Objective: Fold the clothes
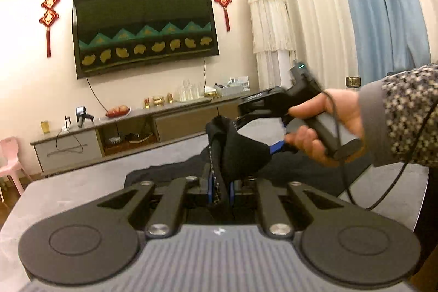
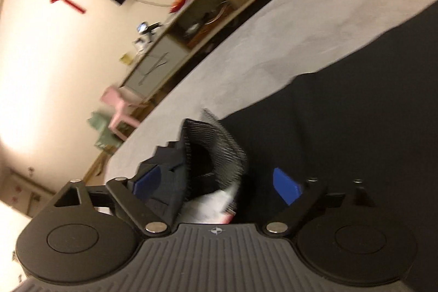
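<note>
- Living room fills the background: cream wall, wall-mounted dark flat television (image 1: 145,29) at upper centre of the left wrist view, red knotted hanging ornaments (image 1: 50,4) either side, long grey low media cabinet (image 1: 131,125) beneath it, pale and blue curtains (image 1: 369,4) at upper right.
- Work surface is a pale grey matte tabletop (image 1: 74,188) across mid-frame; in the right wrist view it runs diagonally (image 2: 273,29), tilted and motion-blurred.
- Black fabric garment (image 2: 356,100) lies spread on it at right of the right wrist view, mostly flat; one part with a fine white-striped knit band (image 2: 219,144) is lifted off the surface.
- Left gripper (image 1: 219,188), lower centre: jaws nearly together, pinching a raised fold of the garment.
- Right gripper (image 2: 219,182), lower centre: blue pads stand apart, bunched cloth and a white tag between them. Whether they actually clamp it, cannot tell. From the left wrist view the same tool, held by a hand (image 1: 328,125) at right, meets the lifted fold.
- Judgement: early to mid fold. An edge is gathered and raised; no folded stack visible. Laying over, flattening and further folds remain.
</note>
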### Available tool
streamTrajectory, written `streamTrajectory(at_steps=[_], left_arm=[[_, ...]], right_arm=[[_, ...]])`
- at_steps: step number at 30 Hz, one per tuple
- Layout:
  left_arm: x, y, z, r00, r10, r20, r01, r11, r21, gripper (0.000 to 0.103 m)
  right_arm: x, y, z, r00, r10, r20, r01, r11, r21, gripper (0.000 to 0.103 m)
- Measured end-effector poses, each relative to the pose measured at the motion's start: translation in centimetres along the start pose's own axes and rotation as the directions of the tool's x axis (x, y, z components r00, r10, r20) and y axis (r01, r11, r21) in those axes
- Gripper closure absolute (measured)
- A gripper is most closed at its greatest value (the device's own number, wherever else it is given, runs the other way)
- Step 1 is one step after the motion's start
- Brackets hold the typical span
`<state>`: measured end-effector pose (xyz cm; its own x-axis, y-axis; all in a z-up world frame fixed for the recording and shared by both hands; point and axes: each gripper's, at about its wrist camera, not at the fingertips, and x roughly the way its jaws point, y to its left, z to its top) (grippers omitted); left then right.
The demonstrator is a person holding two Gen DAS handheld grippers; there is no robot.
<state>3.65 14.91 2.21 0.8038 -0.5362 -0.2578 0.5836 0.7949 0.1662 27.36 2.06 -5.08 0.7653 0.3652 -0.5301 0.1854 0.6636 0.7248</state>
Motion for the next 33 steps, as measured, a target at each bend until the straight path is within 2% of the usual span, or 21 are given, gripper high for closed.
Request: streamTrajectory(at_steps=[2, 3, 5, 6, 7, 8, 10, 11, 12, 14, 15, 16, 17, 18, 19, 21, 22, 24, 26, 29, 33], left_arm=[[-0.1, 0.4, 0.1, 1.0, 0.011, 0.011, -0.011, 1.0, -0.015, 0.093], [-0.2, 0.9, 0.2, 1.0, 0.019, 0.017, -0.019, 0.999, -0.029, 0.093], [-0.5, 2.1, 0.6, 0.998, 0.05, 0.033, -0.048, 0.997, -0.055, 0.093], [-0.7, 3.3, 0.9, 0.995, 0.087, 0.046, -0.083, 0.994, -0.073, 0.093], [-1.1, 4.7, 1.2, 0.99, 0.128, 0.059, -0.122, 0.988, -0.096, 0.093], [-1.6, 6.4, 1.5, 0.982, 0.176, 0.068, -0.166, 0.977, -0.133, 0.093], [-2.7, 11.4, 1.6, 0.954, 0.294, 0.064, -0.268, 0.926, -0.267, 0.093], [-3.3, 14.1, 1.1, 0.935, 0.352, 0.038, -0.317, 0.88, -0.354, 0.092], [-4.1, 16.8, 0.3, 0.912, 0.411, -0.003, -0.369, 0.816, -0.446, 0.092], [-5.0, 21.2, -2.4, 0.866, 0.477, -0.151, -0.463, 0.649, -0.603, 0.091], [-5.4, 23.3, -3.9, 0.84, 0.49, -0.234, -0.506, 0.55, -0.664, 0.09], [-5.7, 24.5, -5.1, 0.82, 0.492, -0.293, -0.535, 0.477, -0.697, 0.09], [-6.0, 25.3, -6.1, 0.805, 0.487, -0.339, -0.556, 0.419, -0.717, 0.09], [-6.3, 26.0, -7.1, 0.789, 0.48, -0.384, -0.576, 0.36, -0.734, 0.09], [-6.4, 26.3, -7.5, 0.783, 0.471, -0.405, -0.585, 0.339, -0.737, 0.089], [-6.2, 26.2, -7.4, 0.789, 0.454, -0.414, -0.584, 0.345, -0.735, 0.089], [-5.9, 26.1, -7.1, 0.796, 0.447, -0.408, -0.577, 0.36, -0.733, 0.089], [-5.3, 25.6, -6.3, 0.805, 0.442, -0.396, -0.571, 0.392, -0.722, 0.089], [-4.8, 25.2, -5.8, 0.805, 0.448, -0.388, -0.573, 0.421, -0.703, 0.089], [-4.9, 25.3, -5.9, 0.807, 0.447, -0.386, -0.569, 0.413, -0.711, 0.089], [-5.0, 25.4, -6.2, 0.806, 0.447, -0.387, -0.567, 0.398, -0.722, 0.089]], right_arm=[[-0.7, 1.0, -0.4, 0.999, 0.008, -0.054, -0.011, 0.999, -0.046, 0.01], [-0.4, 1.9, -0.4, 0.997, -0.002, -0.074, -0.004, 0.996, -0.084, 0.014], [0.6, 3.9, 0.0, 0.994, -0.034, -0.106, 0.016, 0.986, -0.166, 0.045], [1.1, 4.9, 0.2, 0.991, -0.052, -0.121, 0.025, 0.978, -0.207, 0.066], [1.3, 6.6, 0.2, 0.992, -0.027, -0.123, -0.002, 0.972, -0.233, 0.072], [1.4, 8.5, 0.2, 0.993, 0.012, -0.121, -0.042, 0.966, -0.254, 0.072], [1.6, 12.4, 0.1, 0.989, 0.09, -0.119, -0.122, 0.948, -0.295, 0.073], [1.6, 14.3, 0.1, 0.984, 0.128, -0.12, -0.16, 0.935, -0.315, 0.073], [2.1, 16.8, -0.2, 0.972, 0.193, -0.134, -0.228, 0.914, -0.336, 0.073], [3.4, 22.0, -0.9, 0.926, 0.336, -0.171, -0.377, 0.851, -0.366, 0.071], [4.0, 24.1, -1.1, 0.897, 0.403, -0.182, -0.442, 0.815, -0.374, 0.054], [4.7, 25.9, -1.3, 0.88, 0.437, -0.186, -0.474, 0.788, -0.392, 0.029], [5.4, 27.0, -1.3, 0.886, 0.429, -0.174, -0.461, 0.782, -0.419, 0.022], [5.9, 27.8, -1.3, 0.898, 0.411, -0.156, -0.435, 0.782, -0.447, 0.022], [6.4, 28.1, -1.2, 0.916, 0.376, -0.139, -0.395, 0.791, -0.468, 0.022], [7.1, 26.9, -1.8, 0.954, 0.276, -0.119, -0.297, 0.804, -0.515, 0.022], [7.5, 26.2, -2.1, 0.969, 0.224, -0.108, -0.246, 0.805, -0.539, 0.022], [8.0, 24.5, -2.8, 0.982, 0.129, -0.139, -0.187, 0.784, -0.592, 0.022], [8.0, 23.7, -4.0, 0.979, 0.05, -0.198, -0.169, 0.743, -0.648, 0.022], [6.2, 24.0, -7.3, 0.974, 0.002, -0.225, -0.18, 0.604, -0.776, 0.018], [3.6, 24.5, -11.9, 0.969, -0.058, -0.239, -0.201, 0.377, -0.904, 0.017]])
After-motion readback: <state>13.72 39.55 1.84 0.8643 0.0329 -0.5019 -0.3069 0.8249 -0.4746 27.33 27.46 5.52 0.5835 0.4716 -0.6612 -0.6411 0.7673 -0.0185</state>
